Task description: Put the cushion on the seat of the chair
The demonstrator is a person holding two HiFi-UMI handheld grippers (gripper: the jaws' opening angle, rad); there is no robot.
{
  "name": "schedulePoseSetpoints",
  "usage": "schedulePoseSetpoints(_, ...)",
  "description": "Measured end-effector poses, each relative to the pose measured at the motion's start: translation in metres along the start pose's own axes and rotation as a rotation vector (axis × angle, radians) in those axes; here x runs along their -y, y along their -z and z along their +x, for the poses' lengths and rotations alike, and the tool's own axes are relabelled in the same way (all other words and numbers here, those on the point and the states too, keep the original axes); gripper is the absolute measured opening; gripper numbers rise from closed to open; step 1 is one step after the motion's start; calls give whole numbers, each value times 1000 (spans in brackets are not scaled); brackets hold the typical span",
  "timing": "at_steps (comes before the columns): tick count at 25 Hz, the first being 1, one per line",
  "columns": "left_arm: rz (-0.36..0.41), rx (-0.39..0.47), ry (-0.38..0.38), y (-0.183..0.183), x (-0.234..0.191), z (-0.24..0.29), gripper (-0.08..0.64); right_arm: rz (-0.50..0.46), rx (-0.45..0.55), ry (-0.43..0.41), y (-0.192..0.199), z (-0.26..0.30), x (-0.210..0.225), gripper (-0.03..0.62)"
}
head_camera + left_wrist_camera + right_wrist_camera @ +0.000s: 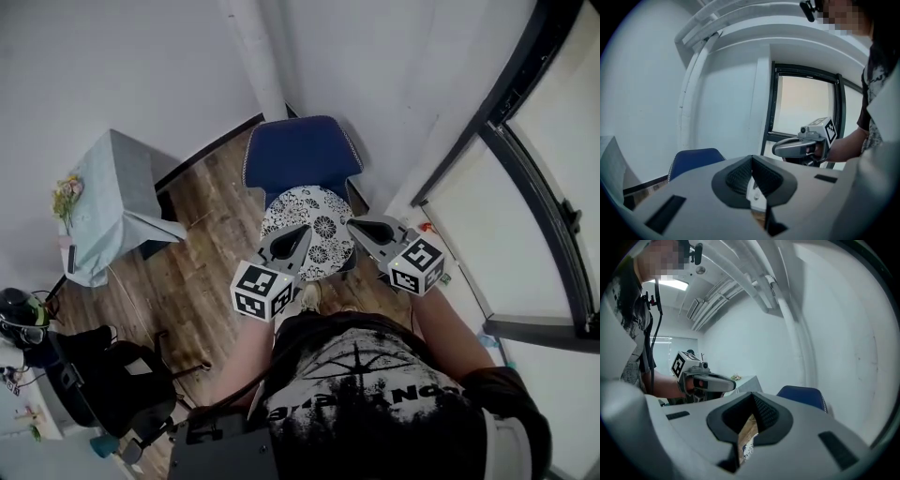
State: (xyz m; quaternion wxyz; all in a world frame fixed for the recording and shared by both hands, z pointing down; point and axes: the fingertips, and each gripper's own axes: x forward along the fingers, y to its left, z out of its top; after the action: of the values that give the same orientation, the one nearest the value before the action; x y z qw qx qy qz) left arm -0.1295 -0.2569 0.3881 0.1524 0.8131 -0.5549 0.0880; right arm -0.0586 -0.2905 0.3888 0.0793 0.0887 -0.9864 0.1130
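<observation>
The round black-and-white floral cushion (pixel 314 225) lies flat on the seat of the blue chair (pixel 300 155), covering most of it. Above the chair's front edge, the left claw (pixel 300 231) (pixel 752 160) and the right claw (pixel 353 226) (pixel 752 397) hang over the cushion's near rim. Each has its tips pressed together with nothing gripped. The chair stands on a wooden floor (pixel 202 272) in a white corner. A grey cloth-covered desk (pixel 112 202) bearing a bunch of flowers (pixel 66 195) stands left of the chair, and a dark-framed window (pixel 525 178) is on its right.
</observation>
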Motion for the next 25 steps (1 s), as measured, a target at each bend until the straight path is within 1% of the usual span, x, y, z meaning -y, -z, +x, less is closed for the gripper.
schedulePoseSetpoints(6, 23, -18, -2, 2, 7, 3, 15, -5, -33, 16, 7, -6, -1, 17)
schedulePoseSetpoints(9, 29, -23, -1, 5, 12, 7, 15, -9, -37, 19, 7, -11, 0, 17)
schedulePoseSetpoints(13, 58, -43, -9, 12, 19, 5, 15, -15, -38, 20, 8, -16, -4, 17)
schedulePoseSetpoints(25, 51, -47, 0, 14, 32, 9, 15, -37, -64, 19, 15, -25, -4, 17)
